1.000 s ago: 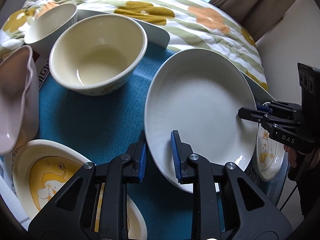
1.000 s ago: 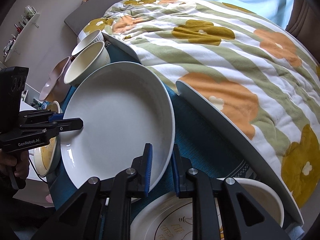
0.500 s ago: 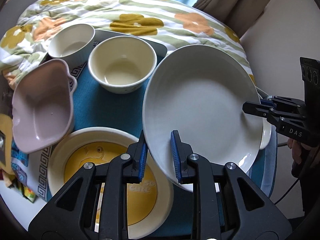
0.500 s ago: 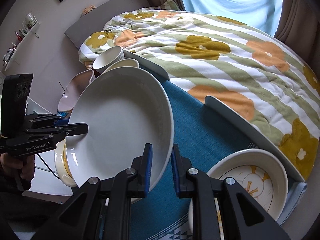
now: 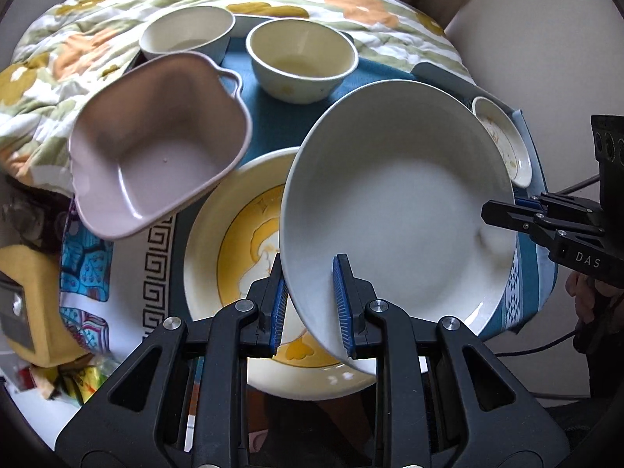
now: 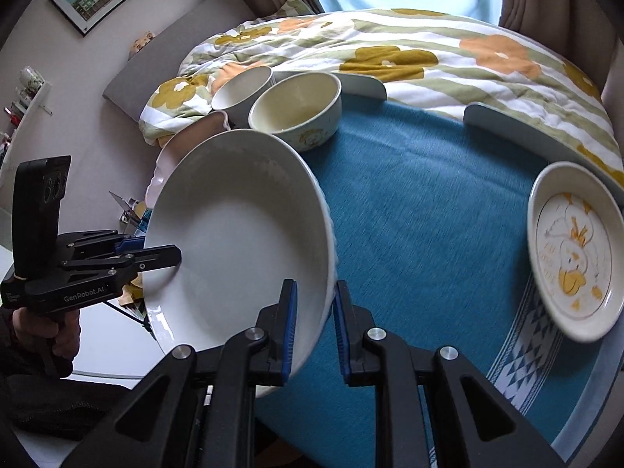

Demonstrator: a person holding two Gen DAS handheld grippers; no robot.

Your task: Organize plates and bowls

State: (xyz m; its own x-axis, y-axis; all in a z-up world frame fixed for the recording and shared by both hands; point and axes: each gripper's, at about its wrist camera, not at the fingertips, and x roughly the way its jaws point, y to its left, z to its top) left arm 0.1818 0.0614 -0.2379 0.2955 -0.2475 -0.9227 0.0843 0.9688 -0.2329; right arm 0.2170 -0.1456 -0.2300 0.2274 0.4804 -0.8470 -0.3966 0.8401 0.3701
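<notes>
Left wrist view shows the big white plate (image 5: 394,202) up in the air above the yellow duck plate (image 5: 234,249) near the table's (image 5: 273,117) front edge, so I think it will be stacked there next. Both the left gripper (image 5: 310,304) and right gripper (image 5: 507,210) are squeezed tight on its rim. The pink dish (image 5: 156,156), two cream bowls (image 5: 302,64) at the back edge and the little duck plate (image 5: 505,140) are not stacked yet.

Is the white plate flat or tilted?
Tilted. The white plate is off the cloth, clamped at opposite rims by left gripper and right gripper, over the yellow plate.
</notes>
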